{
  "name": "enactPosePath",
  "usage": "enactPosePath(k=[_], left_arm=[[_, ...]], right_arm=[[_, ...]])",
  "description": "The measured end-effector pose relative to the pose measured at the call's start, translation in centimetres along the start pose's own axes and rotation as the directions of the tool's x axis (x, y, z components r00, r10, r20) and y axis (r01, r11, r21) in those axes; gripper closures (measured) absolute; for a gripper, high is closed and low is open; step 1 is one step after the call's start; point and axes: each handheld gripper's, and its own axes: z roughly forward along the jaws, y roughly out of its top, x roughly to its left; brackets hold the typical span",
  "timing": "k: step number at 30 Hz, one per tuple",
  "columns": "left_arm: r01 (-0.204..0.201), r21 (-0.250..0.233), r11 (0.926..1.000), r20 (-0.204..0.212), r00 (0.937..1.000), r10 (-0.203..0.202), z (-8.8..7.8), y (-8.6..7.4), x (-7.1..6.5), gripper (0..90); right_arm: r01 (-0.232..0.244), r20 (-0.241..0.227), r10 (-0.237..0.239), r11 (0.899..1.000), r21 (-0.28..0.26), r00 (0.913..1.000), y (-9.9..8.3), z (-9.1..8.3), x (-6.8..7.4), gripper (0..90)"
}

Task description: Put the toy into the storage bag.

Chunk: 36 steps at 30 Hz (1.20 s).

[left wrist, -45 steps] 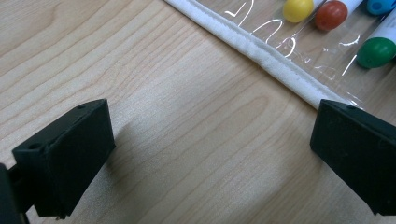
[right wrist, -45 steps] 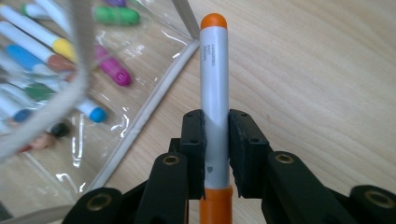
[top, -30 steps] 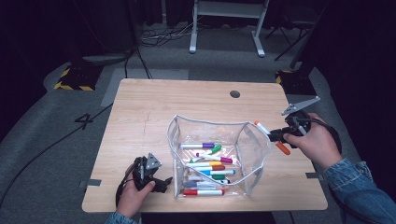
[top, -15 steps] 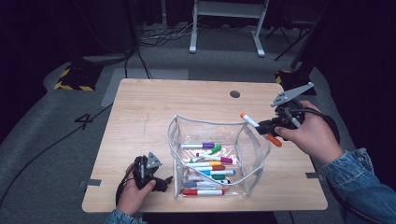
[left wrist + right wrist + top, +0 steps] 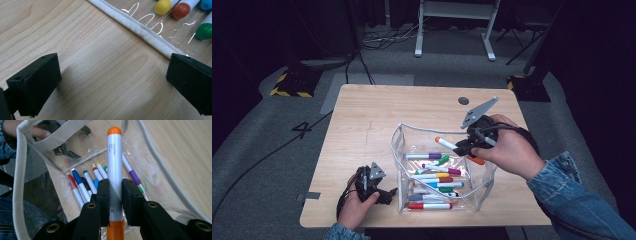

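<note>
A clear plastic pouch (image 5: 402, 150) with white trim stands open on the wooden table (image 5: 367, 115), with several coloured markers (image 5: 434, 176) lying inside. My right gripper (image 5: 462, 146) hovers over the pouch's right side, shut on an orange-capped white marker (image 5: 446, 143) that points left over the opening. Seen from the right gripper view, both pads clamp the orange marker (image 5: 114, 167) at its middle, above the markers (image 5: 82, 182) in the pouch. My left gripper (image 5: 389, 192) rests on the table at the pouch's lower left corner, open. The pouch's trim (image 5: 140, 27) runs past its spread fingers (image 5: 37, 80).
A round hole (image 5: 463, 100) sits in the table near its far edge. Metal stand legs (image 5: 452, 30) and cables lie on the floor beyond the table. The person's denim sleeve (image 5: 572, 200) reaches in from the lower right.
My right gripper has carried the orange marker leftward and slightly up, from beside the pouch's right edge to over its opening. The left gripper has stayed put.
</note>
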Motion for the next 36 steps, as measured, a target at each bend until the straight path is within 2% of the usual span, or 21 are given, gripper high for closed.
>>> enactPosePath(k=[7, 12, 17, 21, 23, 27, 30, 31, 33, 34, 35, 36], left_arm=[[-0.001, -0.002, 1.0000, 0.001, 1.0000, 0.001, 0.0, 0.0, 0.0, 0.0], [-0.001, -0.001, 1.0000, 0.001, 1.0000, 0.001, 0.1, 0.0, 0.0, 0.0], [-0.001, -0.002, 1.0000, 0.001, 1.0000, 0.001, 0.1, 0.0, 0.0, 0.0], [-0.001, -0.002, 1.0000, 0.002, 1.0000, 0.001, 0.1, 0.1, 0.0, 0.0], [0.002, -0.002, 1.0000, 0.005, 1.0000, -0.002, 0.1, 0.1, 0.0, 0.0], [0.003, -0.002, 1.0000, 0.005, 1.0000, -0.003, 0.1, 0.1, 0.0, 0.0], [0.002, -0.002, 1.0000, 0.005, 1.0000, -0.002, 0.1, 0.1, 0.0, 0.0], [0.002, -0.002, 1.0000, 0.004, 1.0000, -0.002, 0.1, 0.1, 0.0, 0.0], [0.002, -0.001, 1.0000, 0.004, 1.0000, -0.002, 0.1, 0.1, 0.0, 0.0], [0.001, -0.002, 1.0000, 0.004, 1.0000, -0.001, 0.1, 0.1, 0.0, 0.0], [0.002, -0.001, 1.0000, 0.004, 1.0000, -0.002, 0.1, 0.1, 0.0, 0.0], [0.002, -0.002, 1.0000, 0.004, 1.0000, -0.002, 0.1, 0.1, 0.0, 0.0]], right_arm=[[0.051, -0.057, -0.047, 0.997, 0.060, 0.9972, 0.9, 3.5, 1.1, 76.8], [0.100, -0.109, -0.086, 0.987, 0.127, 0.9903, 1.2, 6.5, 1.8, 76.7], [0.148, -0.164, -0.113, 0.964, 0.219, 0.9799, 0.9, 9.7, 2.3, 76.7], [0.162, -0.211, -0.104, 0.945, 0.282, 0.9719, 0.4, 12.0, 2.1, 76.7], [0.190, -0.223, -0.122, 0.928, 0.319, 0.9673, 0.1, 13.1, 2.0, 76.7], [0.225, -0.244, -0.140, 0.903, 0.365, 0.9596, -0.1, 14.2, 2.2, 76.7], [0.241, -0.273, -0.142, 0.895, 0.376, 0.9516, -0.2, 14.6, 2.3, 76.2], [0.249, -0.285, -0.143, 0.891, 0.381, 0.9479, -0.3, 14.7, 2.3, 72.0], [0.264, -0.271, -0.169, 0.891, 0.369, 0.9477, -0.5, 15.0, 2.4, 63.0], [0.283, -0.265, -0.194, 0.890, 0.357, 0.9445, -0.4, 15.0, 2.4, 59.1], [0.282, -0.258, -0.197, 0.893, 0.350, 0.9459, -0.4, 14.9, 2.4, 55.0], [0.275, -0.246, -0.201, 0.906, 0.321, 0.9482, -0.3, 14.9, 2.3, 50.9]])
